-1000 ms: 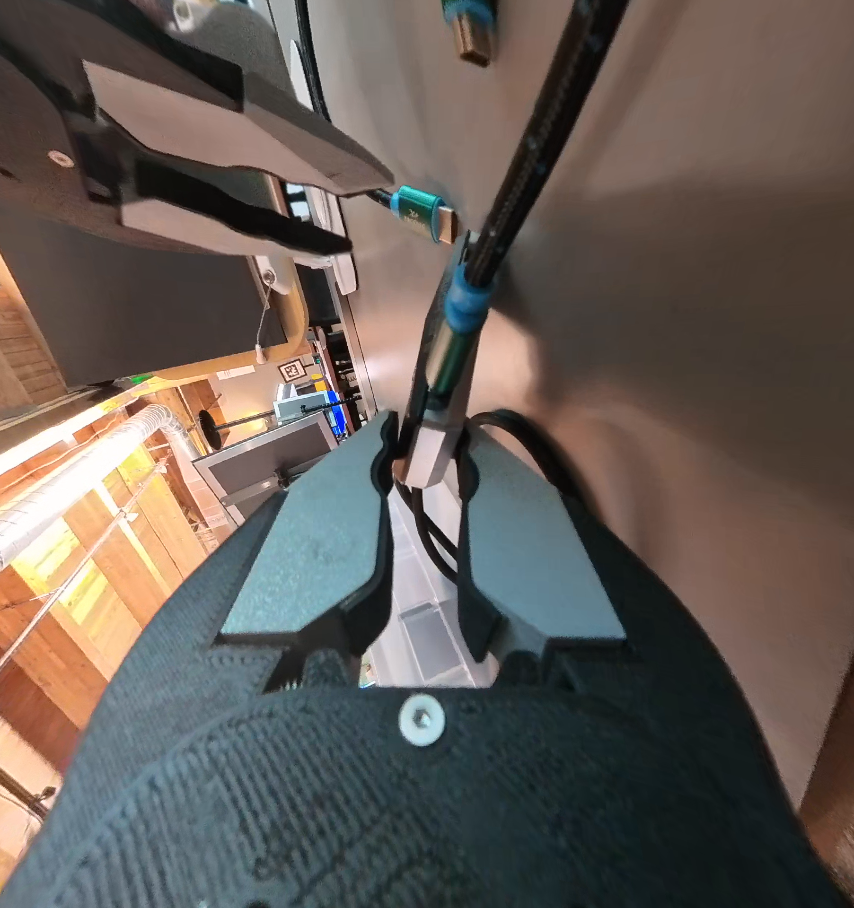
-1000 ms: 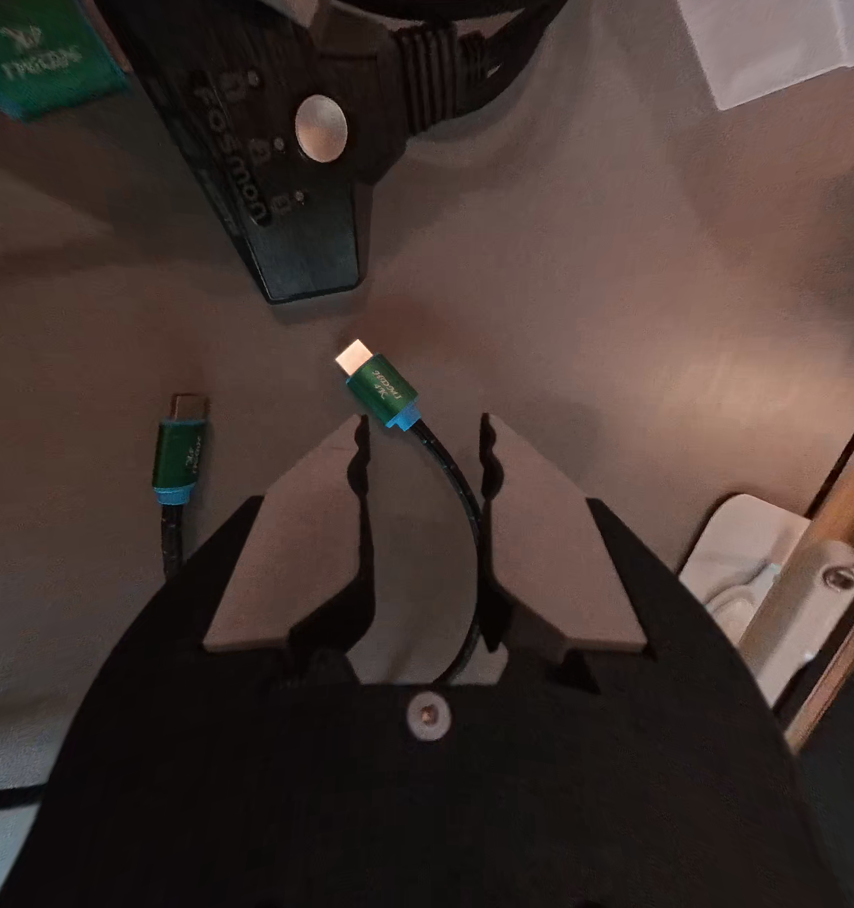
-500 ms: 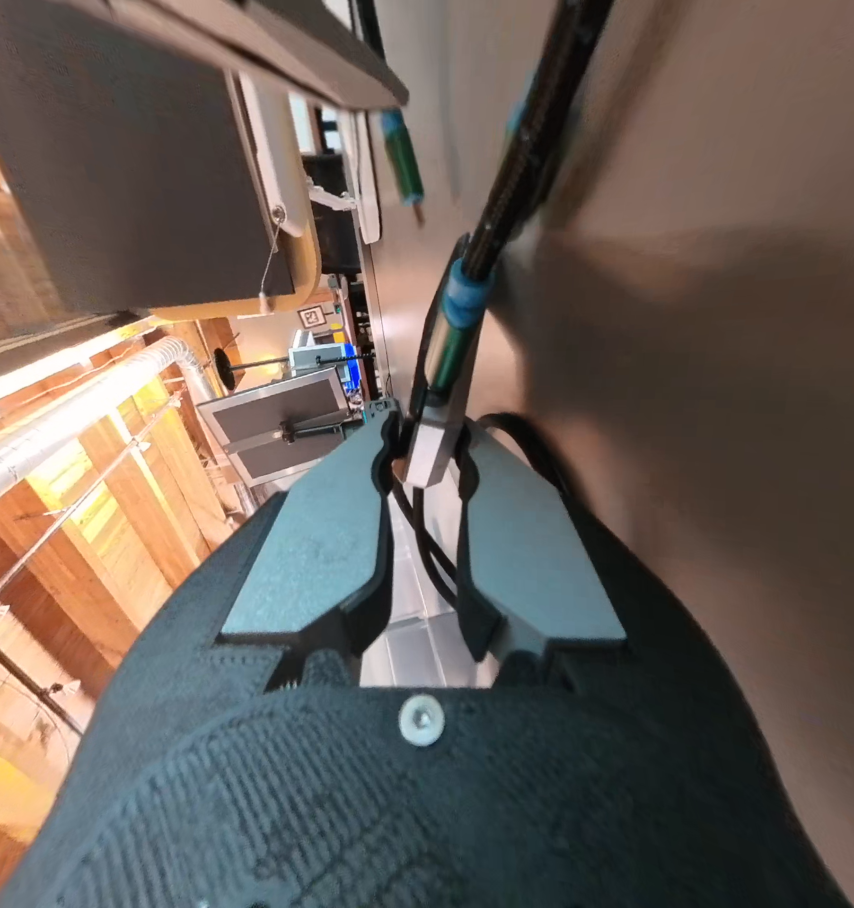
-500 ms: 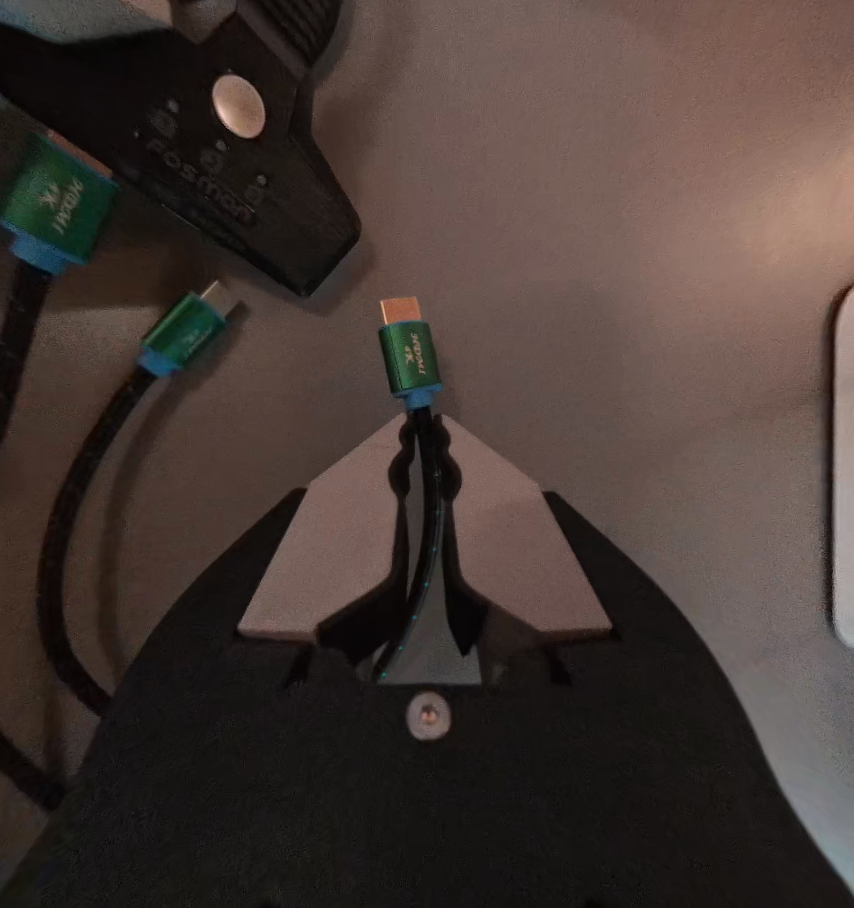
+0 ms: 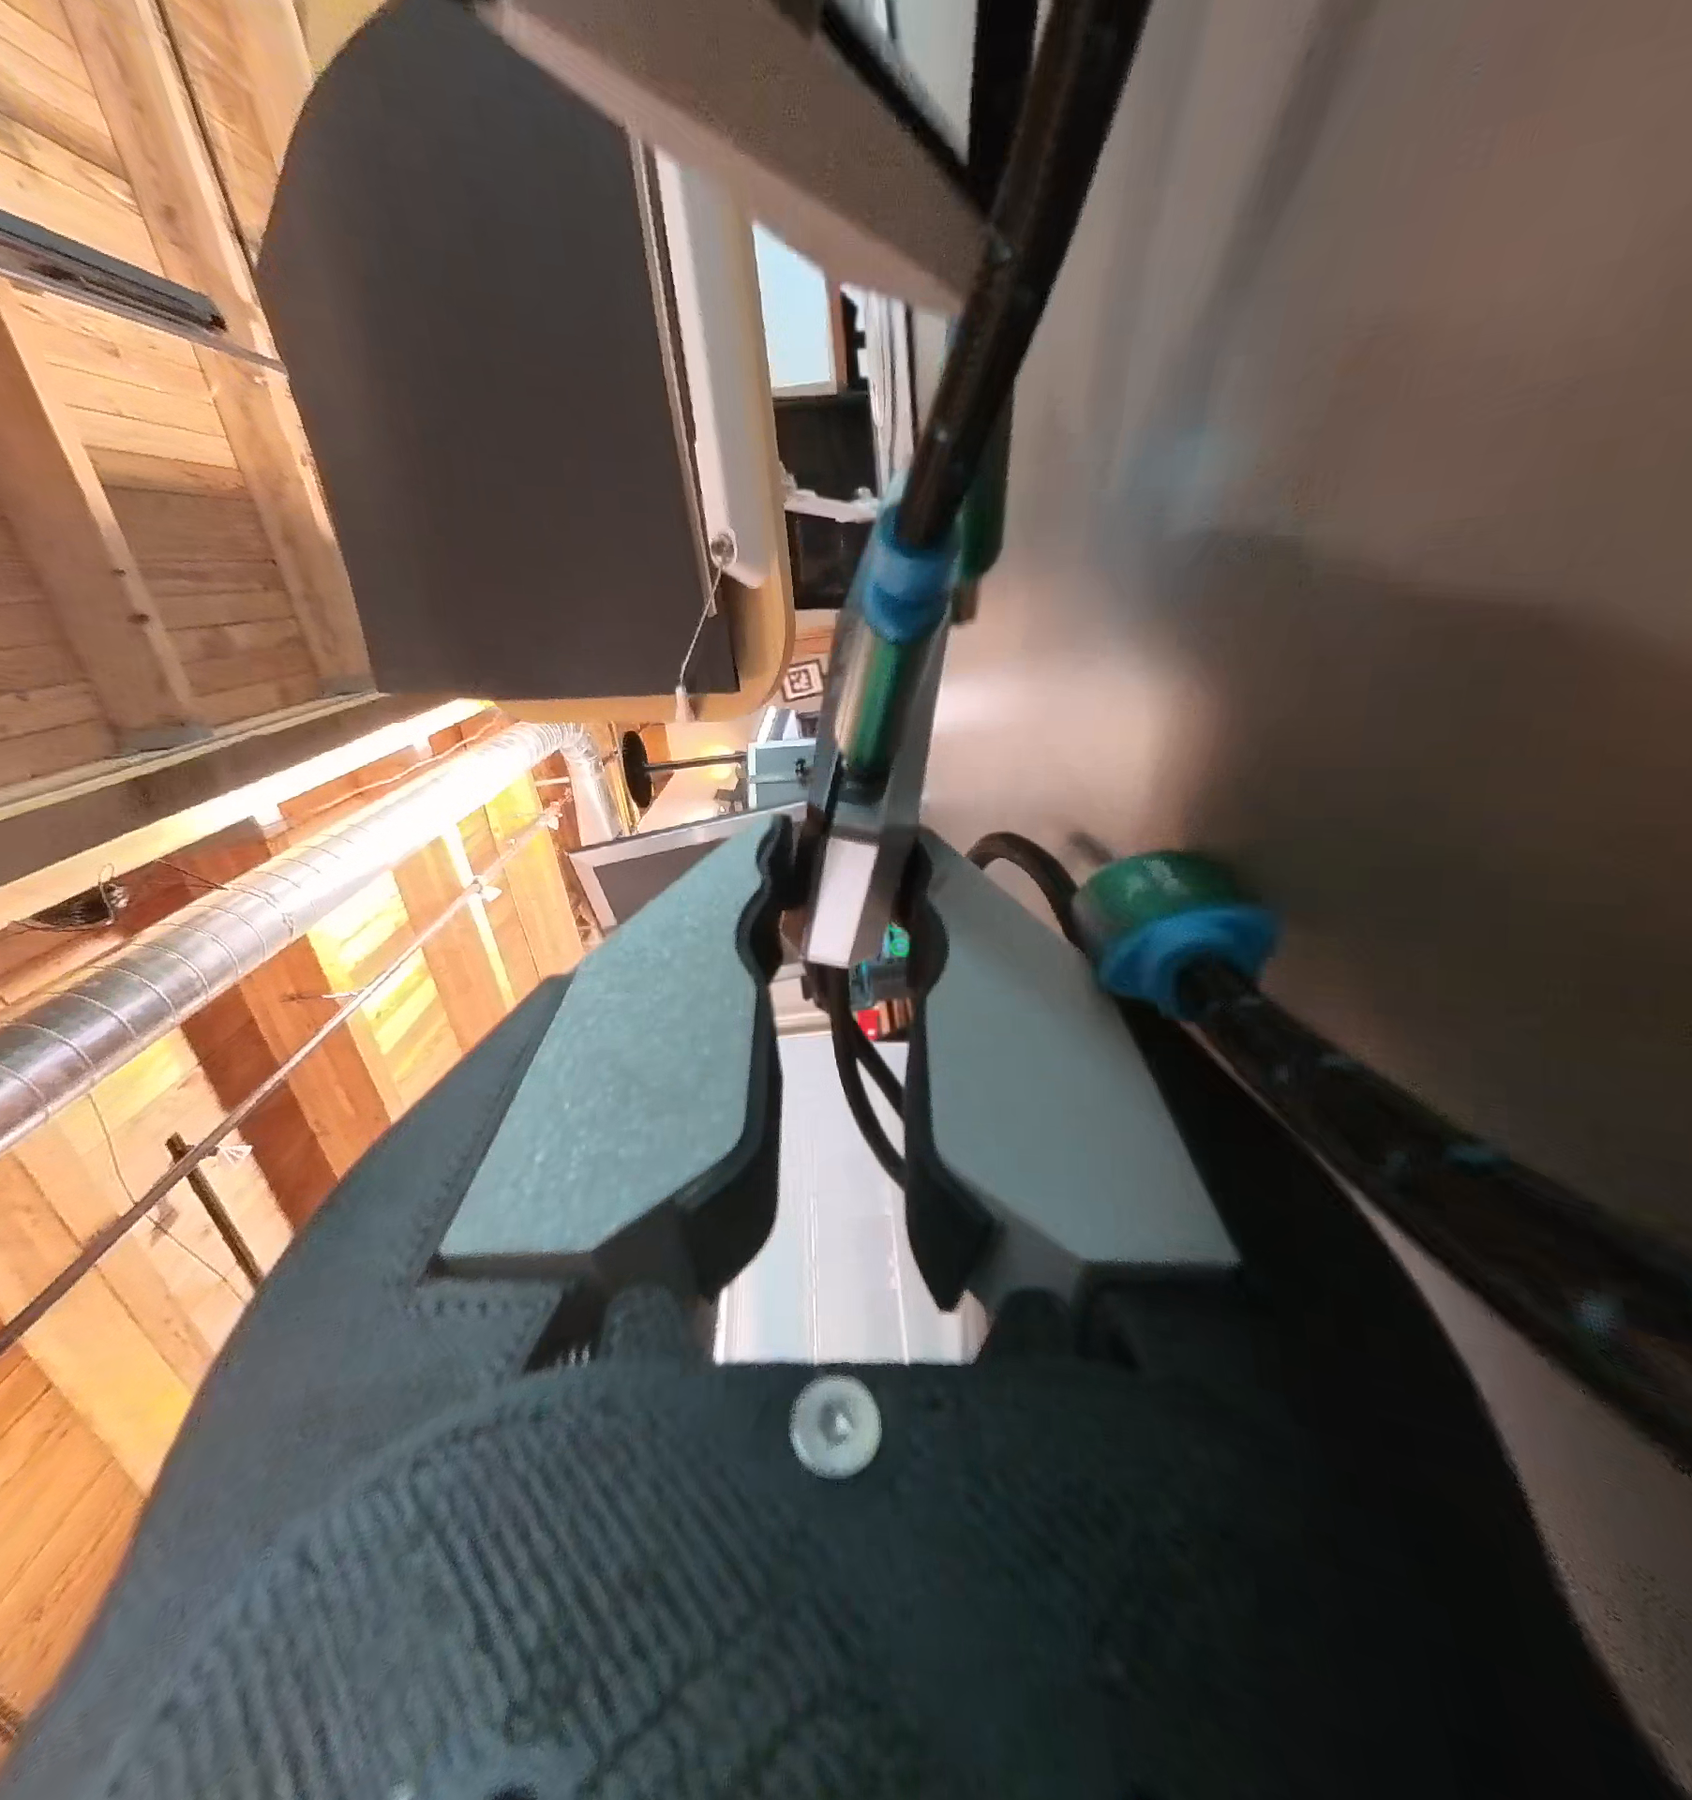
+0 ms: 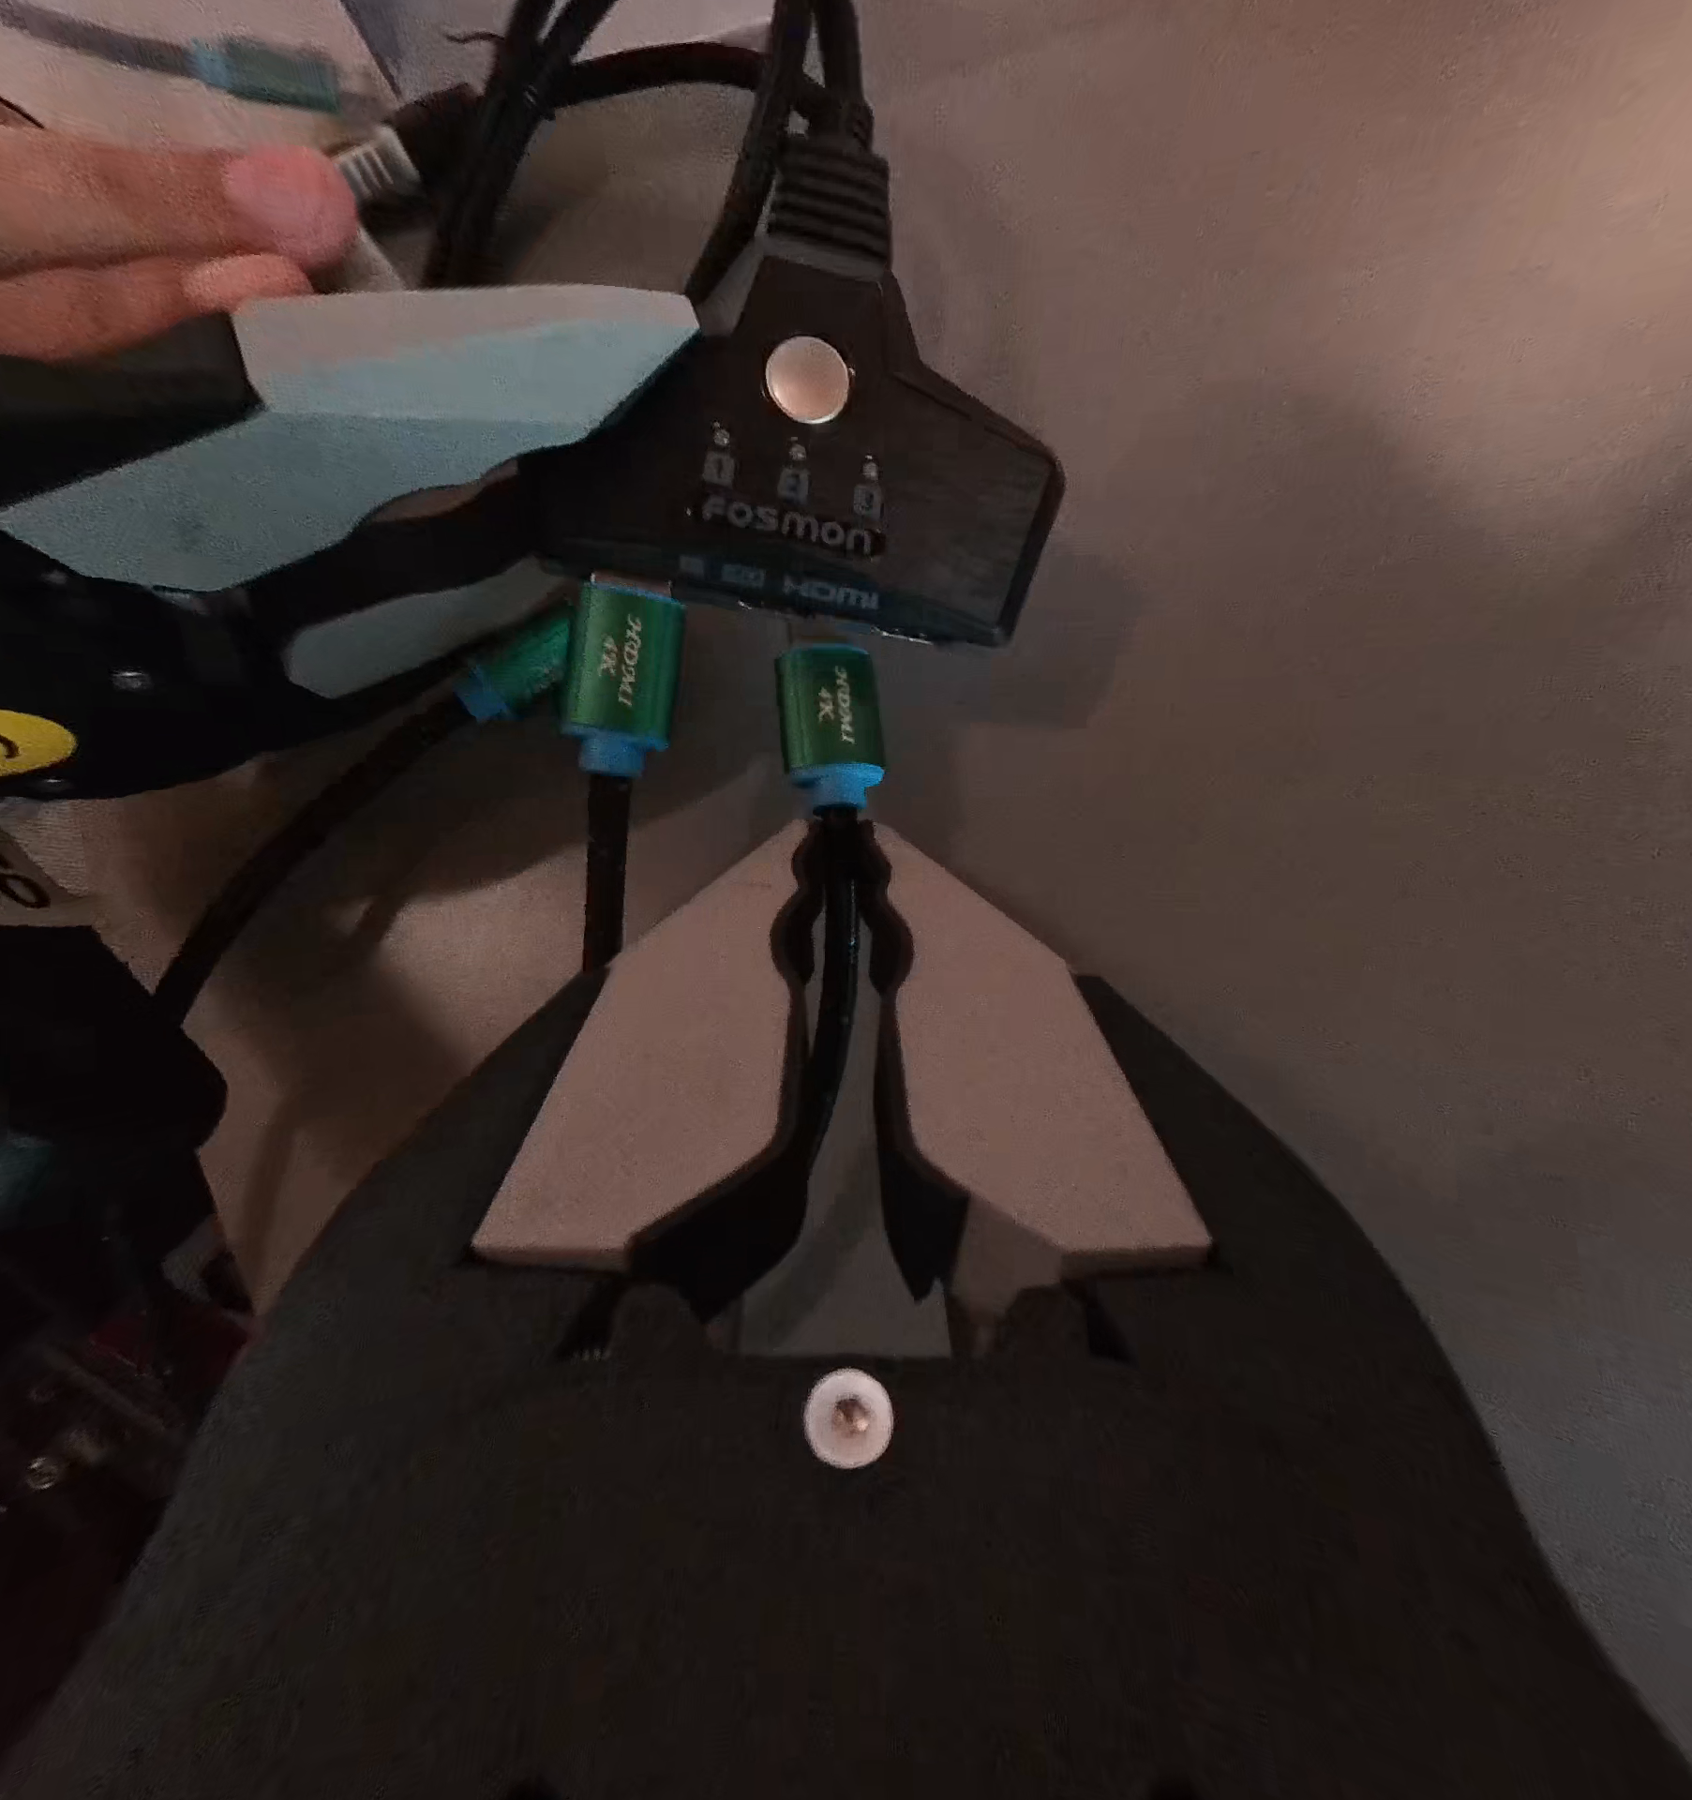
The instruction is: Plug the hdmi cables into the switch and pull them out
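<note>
The black HDMI switch lies on the table, its ports facing me. My left gripper comes in from the left and is shut on the switch's left side; in the left wrist view the switch edge sits between its jaws. One green plug is in the left port. My right gripper is shut on the cable just behind a second green plug, whose tip is at the middle port; how deep is hidden. A third green plug lies loose at the left.
A person's hand holds the left gripper at the upper left. A bundle of black cables leaves the back of the switch. The grey table shows to the right. A dark monitor back stands beyond the table edge.
My right gripper closed on the cable behind the loose plug and carried it up to the switch's middle port. My left gripper kept hold of the switch and turned it toward the plug.
</note>
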Motion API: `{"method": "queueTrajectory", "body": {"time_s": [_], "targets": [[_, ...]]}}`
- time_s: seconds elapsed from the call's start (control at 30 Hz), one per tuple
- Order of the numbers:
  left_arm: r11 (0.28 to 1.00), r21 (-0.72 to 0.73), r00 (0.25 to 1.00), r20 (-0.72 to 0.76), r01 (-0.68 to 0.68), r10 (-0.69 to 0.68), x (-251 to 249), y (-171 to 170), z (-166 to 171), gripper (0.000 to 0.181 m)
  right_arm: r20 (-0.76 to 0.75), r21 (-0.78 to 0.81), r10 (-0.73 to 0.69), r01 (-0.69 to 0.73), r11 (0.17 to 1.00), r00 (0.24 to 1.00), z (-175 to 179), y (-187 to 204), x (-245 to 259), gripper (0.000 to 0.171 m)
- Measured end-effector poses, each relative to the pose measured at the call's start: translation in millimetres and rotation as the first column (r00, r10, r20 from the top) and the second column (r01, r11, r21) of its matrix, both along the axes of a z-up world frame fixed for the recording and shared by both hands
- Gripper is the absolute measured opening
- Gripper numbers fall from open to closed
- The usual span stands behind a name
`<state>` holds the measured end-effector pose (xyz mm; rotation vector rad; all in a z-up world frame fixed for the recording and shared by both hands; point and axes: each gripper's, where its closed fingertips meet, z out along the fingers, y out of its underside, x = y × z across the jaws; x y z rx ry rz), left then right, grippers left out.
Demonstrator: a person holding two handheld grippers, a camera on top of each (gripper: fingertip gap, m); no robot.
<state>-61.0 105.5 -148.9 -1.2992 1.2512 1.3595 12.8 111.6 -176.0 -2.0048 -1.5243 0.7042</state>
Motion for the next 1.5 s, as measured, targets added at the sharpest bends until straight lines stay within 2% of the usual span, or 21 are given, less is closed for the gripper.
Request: {"method": "queueTrajectory", "body": {"time_s": [0.03, 0.7, 1.5], "targets": [[1.0, 0.001, 1.0, 0.002, 0.002, -0.002, 1, 0, -1, 0.02, -0.012, -0.01, 0.001, -0.001, 1.0, 1.0, -1, -2, -1, 0.003], [0.998, -0.032, 0.998, 0.034, -0.056, 0.057, -11, 7, -7, 0.02, -0.153, -0.104, -0.062, 0.046, 0.994, 0.986, 4, -9, -4, 0.003], [0.997, -0.04, 0.997, 0.036, -0.067, 0.068, -10, 8, -9, 0.02, -0.147, -0.106, -0.074, 0.059, 0.993, 0.986, -3, -9, -5, 0.003]]}}
